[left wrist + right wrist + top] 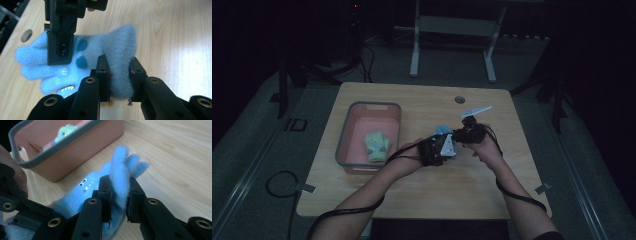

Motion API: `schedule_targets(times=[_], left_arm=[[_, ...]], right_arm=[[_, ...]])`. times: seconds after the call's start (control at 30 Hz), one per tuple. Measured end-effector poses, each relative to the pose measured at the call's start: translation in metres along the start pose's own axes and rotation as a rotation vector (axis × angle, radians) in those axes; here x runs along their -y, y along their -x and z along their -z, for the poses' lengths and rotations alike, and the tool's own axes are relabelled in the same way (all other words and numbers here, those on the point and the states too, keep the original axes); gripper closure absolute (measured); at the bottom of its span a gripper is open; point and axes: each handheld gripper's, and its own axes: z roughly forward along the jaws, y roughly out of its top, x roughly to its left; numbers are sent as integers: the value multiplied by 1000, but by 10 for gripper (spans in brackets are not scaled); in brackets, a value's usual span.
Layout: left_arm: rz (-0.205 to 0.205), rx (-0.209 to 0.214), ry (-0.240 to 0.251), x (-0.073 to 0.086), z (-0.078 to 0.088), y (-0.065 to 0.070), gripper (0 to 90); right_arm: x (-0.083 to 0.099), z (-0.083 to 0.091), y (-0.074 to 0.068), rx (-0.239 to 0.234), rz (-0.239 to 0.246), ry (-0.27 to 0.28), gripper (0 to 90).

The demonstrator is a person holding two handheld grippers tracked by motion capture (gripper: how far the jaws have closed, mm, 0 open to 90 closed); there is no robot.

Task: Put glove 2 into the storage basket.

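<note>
Hanging between both tongs, left [119, 75] and right [119, 195], blue glove [75, 62].

Blue fuzzy glove [82, 57]: light blue fleece, darker blue spots on the back, small printed face with white eyes and a row of jagged teeth visible. Held off the wooden table, pinched at two places, cuff end clamped between one set of black jaws, finger end clamped between the other. Cuff fabric bunched and squeezed narrow where gripped. Fingers are splayed and pointing outward, stubby and soft. In the high view the glove [443, 131] is seen above mid-table, right of the pink bin. Same glove [117, 177] is seen stretched lengthways, slightly sagging between the two grips.
</note>
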Motion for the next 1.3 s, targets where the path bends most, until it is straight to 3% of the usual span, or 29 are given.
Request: schedule_targets(times=[0.5,0.7,0.93,1.3], left_arm=[[-16,-38,-42,13,36,-11,756],[-4,-47,-47,23,48,-14,756],[8,-58,-61,35,62,-19,756],[47,-69,-89,66,83,-26,756]], right_arm=[[-37,-13,-25,-31,49,6,772],[-49,-21,-34,-42,65,5,773],[-62,-33,-44,-62,82,0,773],[-86,-67,-67,-97,120,-17,773]])
